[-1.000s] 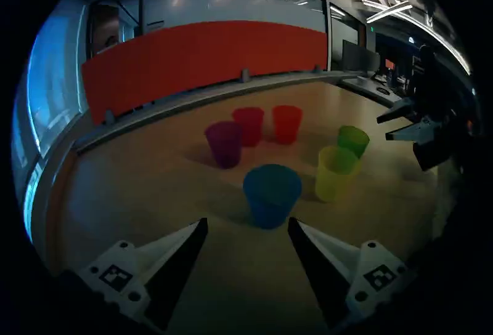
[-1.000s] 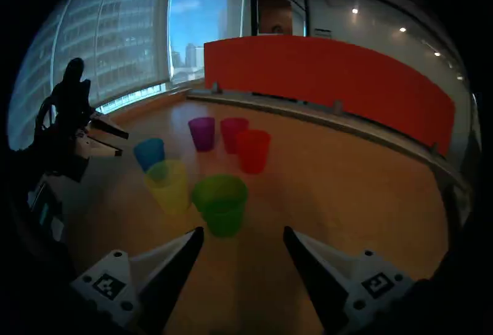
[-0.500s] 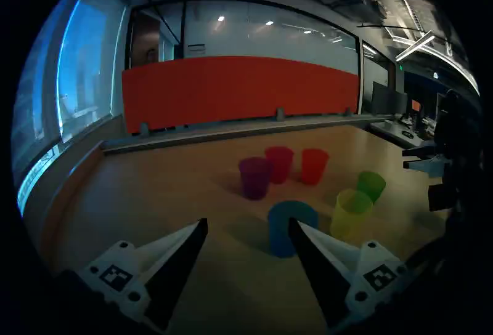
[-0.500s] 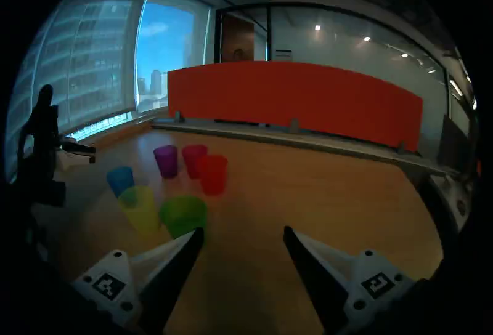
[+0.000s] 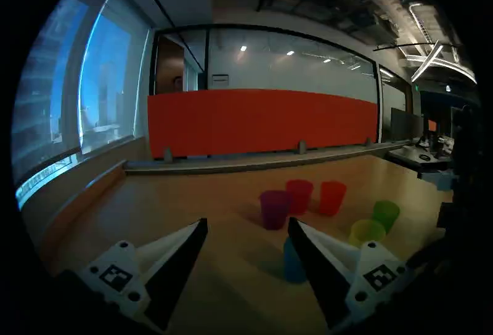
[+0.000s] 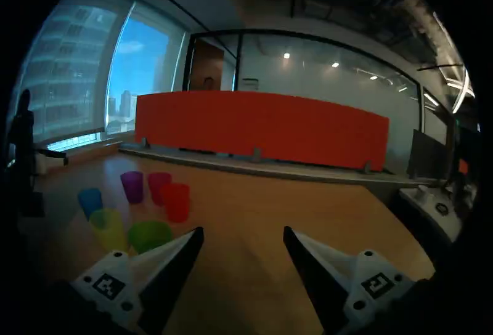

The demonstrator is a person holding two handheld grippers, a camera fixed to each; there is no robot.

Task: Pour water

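— Where are the cups, and is there water in any?

— Six stand upright on the pale wooden tabletop (image 5: 185, 205). Take the purple translucent plastic cup (image 5: 273, 209) as the mark. The crimson plastic cup (image 5: 299, 196) is just beside it, slightly behind. The orange-red plastic cup (image 5: 331, 197) comes next along. The blue plastic cup (image 5: 292, 262) stands in front of the purple cup, partly hidden by a finger. The yellow plastic cup (image 5: 366, 231) and the green plastic cup (image 5: 386, 215) are well to the purple cup's right. The angle is too low to see inside any cup, so I cannot tell about water.

— And the tools?

— The left gripper (image 5: 246, 220) is spread wide, gripping nothing. The right gripper (image 6: 243, 229) is spread the same way. In the right gripper view the cups sit left of it.

— Behind?

— A long orange-red partition panel (image 5: 265, 119) stands well behind the purple cup.
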